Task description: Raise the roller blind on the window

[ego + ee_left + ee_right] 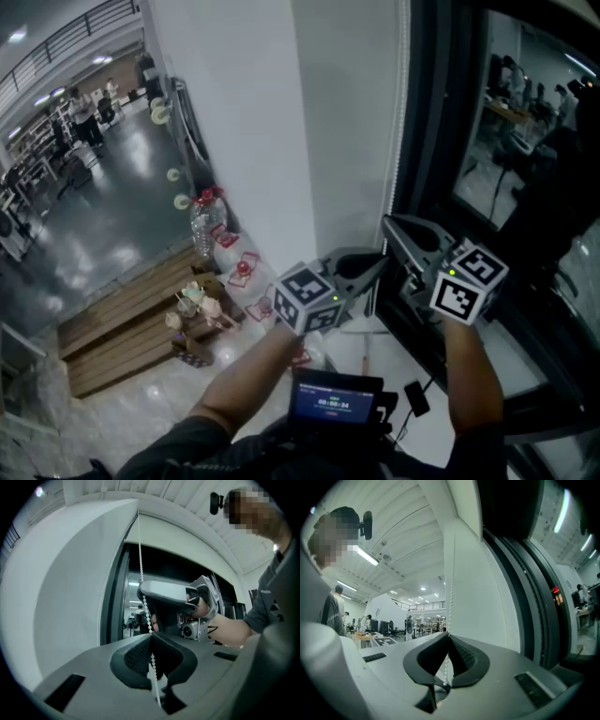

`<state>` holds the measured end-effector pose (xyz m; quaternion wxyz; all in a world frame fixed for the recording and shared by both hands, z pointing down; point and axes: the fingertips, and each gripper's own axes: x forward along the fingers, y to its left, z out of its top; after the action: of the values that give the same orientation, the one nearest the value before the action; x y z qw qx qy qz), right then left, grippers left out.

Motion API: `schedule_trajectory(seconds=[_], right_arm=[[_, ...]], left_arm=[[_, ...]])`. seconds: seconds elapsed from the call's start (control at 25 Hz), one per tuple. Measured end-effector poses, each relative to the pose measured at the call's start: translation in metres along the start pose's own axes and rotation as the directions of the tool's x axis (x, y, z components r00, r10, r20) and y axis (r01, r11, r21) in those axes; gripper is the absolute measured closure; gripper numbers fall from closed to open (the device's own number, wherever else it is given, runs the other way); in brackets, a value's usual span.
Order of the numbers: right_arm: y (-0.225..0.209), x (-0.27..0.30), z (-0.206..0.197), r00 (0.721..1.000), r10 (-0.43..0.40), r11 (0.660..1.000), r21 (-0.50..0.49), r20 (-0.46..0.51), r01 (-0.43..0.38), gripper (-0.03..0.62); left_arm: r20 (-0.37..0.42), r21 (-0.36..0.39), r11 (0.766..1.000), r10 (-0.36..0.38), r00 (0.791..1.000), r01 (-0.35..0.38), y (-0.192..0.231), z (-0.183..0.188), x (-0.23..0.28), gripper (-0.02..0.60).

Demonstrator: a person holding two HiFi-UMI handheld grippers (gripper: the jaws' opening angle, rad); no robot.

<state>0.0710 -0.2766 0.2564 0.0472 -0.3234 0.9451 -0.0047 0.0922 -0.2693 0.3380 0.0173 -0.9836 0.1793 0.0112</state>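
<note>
floor [122,206]: grey and glossy, spreading away at the left of the head view, with ceiling lights mirrored in it.
wall [234,122]: white, running up the middle, just left of the window.
window [525,141]: dark glass in a black frame, filling the right side and full of reflections.
blind [183,541]: there it is in the left gripper view, a pale band across the top of the window with bare glass below it. I cannot tell its fabric from its housing.
pallet [122,328]: wooden, flat on the floor near the wall's foot, with small odds and ends on its near end.
right gripper [394,227]: level, nose at the frame's edge, jaws together and pinching the chain [397,141]. It's the upper of the two grips.
left gripper [375,265]: level too, just below the right one, jaws closed onto the chain. Beads run down between the pads and out underneath.
screen [333,398]: small, lit blue, at the person's chest below both grippers.
bottle [208,220]: clear, red-capped, standing against the wall beyond the pallet.
chain: white beads, straight and upright along the seam between wall and frame, coming down from the blind's end through both grips.
</note>
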Motion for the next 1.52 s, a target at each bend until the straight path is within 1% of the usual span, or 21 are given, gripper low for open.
schedule_trajectory(seconds=[0.16,0.24,0.4,0.52,0.56,0.64,0.76,0.84,0.92,1.04,1.12,1.24,1.28,1.4,1.52], right_arm=[[-0.008,-0.002,-0.041,0.999,-0.014,0.998,0.061,-0.043,0.017,0.591],[-0.012,-0.003,-0.056,0.998,-0.021,0.997,0.077,-0.059,0.025,0.591],[-0.015,-0.006,-0.064,0.997,-0.026,0.996,0.083,-0.066,0.032,0.591],[-0.011,-0.011,-0.062,0.997,-0.031,0.997,0.071,-0.070,0.036,0.591],[-0.010,-0.012,-0.061,0.997,-0.032,0.997,0.073,-0.069,0.037,0.591],[-0.009,-0.011,-0.061,0.997,-0.031,0.996,0.078,-0.069,0.036,0.591],[-0.008,-0.008,-0.064,0.997,-0.029,0.996,0.078,-0.077,0.035,0.592],[-0.006,-0.006,-0.065,0.997,-0.025,0.996,0.082,-0.077,0.032,0.594],[-0.005,-0.004,-0.066,0.997,-0.022,0.996,0.082,-0.078,0.029,0.594],[-0.004,-0.001,-0.065,0.997,-0.011,0.997,0.076,-0.078,0.017,0.594],[-0.003,-0.001,-0.065,0.997,-0.007,0.997,0.077,-0.077,0.013,0.594],[-0.002,0.001,-0.065,0.997,-0.007,0.997,0.073,-0.079,0.013,0.594],[-0.001,0.001,-0.065,0.997,-0.007,0.997,0.072,-0.080,0.013,0.594],[0.000,0.000,-0.065,0.997,-0.008,0.997,0.074,-0.076,0.014,0.594],[0.002,0.000,-0.065,0.998,-0.006,0.997,0.079,-0.068,0.011,0.594]], left_arm=[[-0.051,-0.034,0.999,-0.010,0.999,0.009,0.001,-0.041,0.002,0.578],[-0.069,-0.050,0.999,-0.017,0.997,0.014,0.002,-0.055,0.002,0.578],[-0.074,-0.077,0.997,-0.027,0.997,0.021,0.000,-0.063,0.005,0.578],[-0.085,-0.066,0.998,-0.017,0.996,0.012,-0.004,-0.059,-0.001,0.578],[-0.090,-0.063,0.998,-0.008,0.996,0.002,-0.003,-0.056,-0.006,0.577],[-0.066,-0.065,0.998,0.010,0.998,-0.014,0.004,-0.041,-0.018,0.533],[0.044,-0.072,0.997,0.024,0.999,-0.021,0.012,0.005,-0.033,0.528],[0.105,-0.049,0.999,0.028,0.994,-0.023,0.015,0.040,-0.035,0.528],[0.144,-0.021,0.999,0.028,0.989,-0.025,0.018,0.073,-0.030,0.528],[0.156,0.034,0.999,0.028,0.987,-0.034,0.023,0.108,-0.016,0.528],[0.138,0.061,0.998,0.023,0.990,-0.032,0.025,0.119,-0.004,0.528],[0.105,0.053,0.999,-0.006,0.994,0.000,0.025,0.121,0.007,0.529],[0.098,0.049,0.999,-0.012,0.995,0.007,0.025,0.120,0.008,0.560],[0.114,0.034,0.999,-0.031,0.993,0.027,0.023,0.119,0.005,0.572],[0.147,0.037,0.999,-0.024,0.989,0.019,0.022,0.117,0.000,0.572]])
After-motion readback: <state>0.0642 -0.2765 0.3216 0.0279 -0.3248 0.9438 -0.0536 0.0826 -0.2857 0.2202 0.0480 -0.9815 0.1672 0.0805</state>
